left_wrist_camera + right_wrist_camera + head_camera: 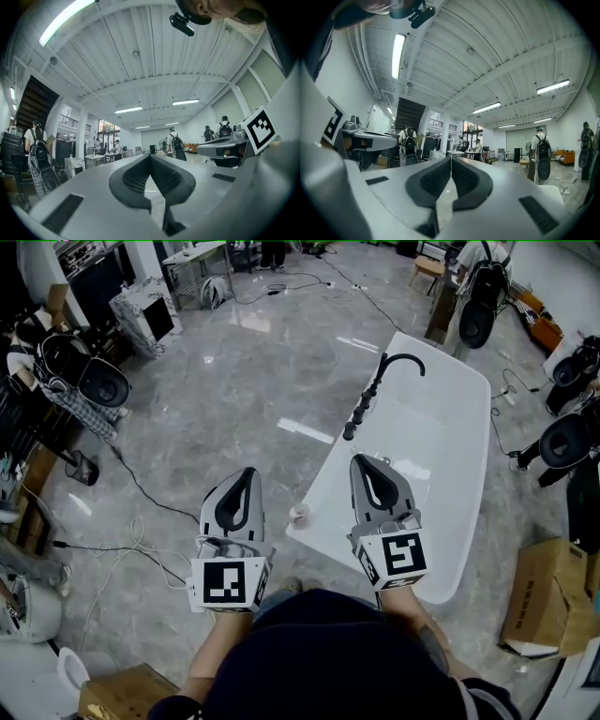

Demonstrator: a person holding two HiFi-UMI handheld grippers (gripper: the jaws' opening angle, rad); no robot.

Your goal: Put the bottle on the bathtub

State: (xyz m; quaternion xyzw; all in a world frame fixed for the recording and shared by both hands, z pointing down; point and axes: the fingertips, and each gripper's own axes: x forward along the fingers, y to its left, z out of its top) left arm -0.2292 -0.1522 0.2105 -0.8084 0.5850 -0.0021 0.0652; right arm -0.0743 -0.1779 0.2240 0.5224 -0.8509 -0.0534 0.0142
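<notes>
Head view shows the left gripper [248, 472] and right gripper [362, 462] closed tight, both empty. A small bottle [298, 514] stands at the bathtub's [441, 427] near corner, seemingly on its rim. Placing looks done; the next move is only to check that it stands steady.

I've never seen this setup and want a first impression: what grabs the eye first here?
The long white bathtub fills the right of the head view, a black curved faucet on its left rim. Nearer, the left gripper and right gripper point level, both shut and empty; a small pale object sits on the tub's near corner.
</notes>
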